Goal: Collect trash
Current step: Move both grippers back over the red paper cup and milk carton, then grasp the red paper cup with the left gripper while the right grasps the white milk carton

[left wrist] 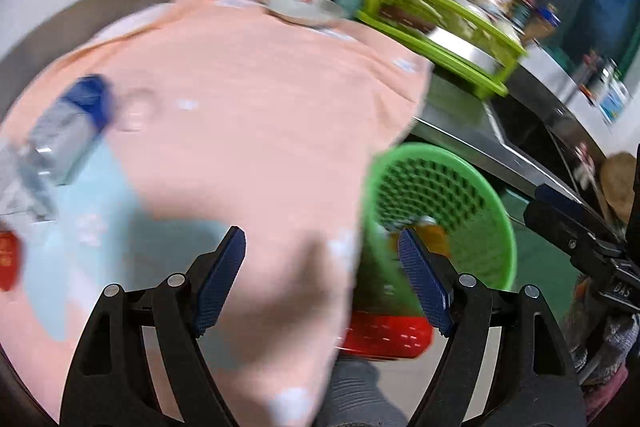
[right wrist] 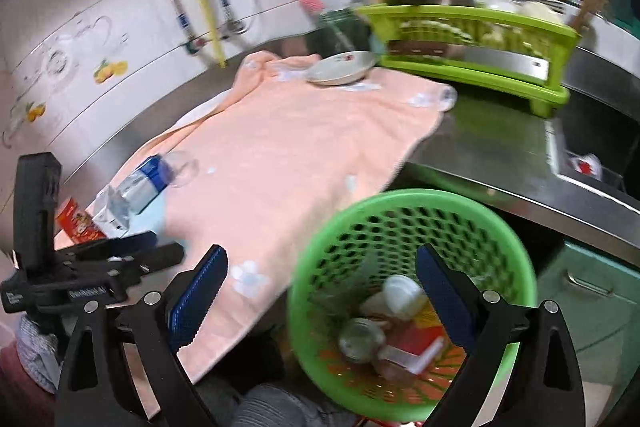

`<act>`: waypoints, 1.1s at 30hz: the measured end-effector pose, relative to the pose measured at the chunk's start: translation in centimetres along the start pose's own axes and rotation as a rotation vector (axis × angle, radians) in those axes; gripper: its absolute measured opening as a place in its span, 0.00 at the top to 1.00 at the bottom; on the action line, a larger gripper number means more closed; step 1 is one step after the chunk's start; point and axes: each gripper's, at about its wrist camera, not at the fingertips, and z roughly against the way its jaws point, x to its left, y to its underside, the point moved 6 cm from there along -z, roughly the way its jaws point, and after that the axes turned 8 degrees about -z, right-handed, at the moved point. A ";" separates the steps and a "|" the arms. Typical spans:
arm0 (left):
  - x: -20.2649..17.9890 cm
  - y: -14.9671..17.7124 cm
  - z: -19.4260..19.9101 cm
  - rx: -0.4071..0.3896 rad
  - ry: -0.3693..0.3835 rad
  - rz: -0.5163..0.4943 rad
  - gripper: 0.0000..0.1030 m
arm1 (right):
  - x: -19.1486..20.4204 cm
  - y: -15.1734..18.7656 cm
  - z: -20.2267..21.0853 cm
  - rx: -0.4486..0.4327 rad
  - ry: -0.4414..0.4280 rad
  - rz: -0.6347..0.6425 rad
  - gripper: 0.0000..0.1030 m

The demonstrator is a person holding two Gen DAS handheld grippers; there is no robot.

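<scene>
- Left hand-held gripper [left wrist: 322, 277]: jaws wide apart, empty. Right hand-held gripper [right wrist: 322, 301]: also spread, empty, over the bin [right wrist: 404, 211].
- Bottle [left wrist: 68, 131] lies on the towel [left wrist: 256, 99] covering the surface, up-left of the left gripper, which is nearer; cap end points away, up-right.
- Red can [right wrist: 78, 221] just beside it.
- Bin already holds several scraps.

TEXT 1: the letters "DAS" are showing in white on the black body of the right gripper [left wrist: 618, 291], left wrist view | TEXT 2: white lettering is showing on the black body of the left gripper [right wrist: 86, 293], right wrist view, too blurred to read | OTHER LABELS: blurred, unreadable
</scene>
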 end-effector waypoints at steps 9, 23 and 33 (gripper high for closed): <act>9.9 1.9 6.0 -0.068 -0.197 0.100 0.24 | 8.3 0.1 -4.0 0.064 -0.113 0.107 0.11; 21.1 5.2 14.3 -0.152 -0.474 0.213 0.16 | 18.8 1.5 -7.7 0.135 -0.244 0.243 0.11; 25.3 5.1 10.7 -0.104 -0.494 0.220 0.16 | 23.7 2.6 -9.4 0.169 -0.274 0.327 0.11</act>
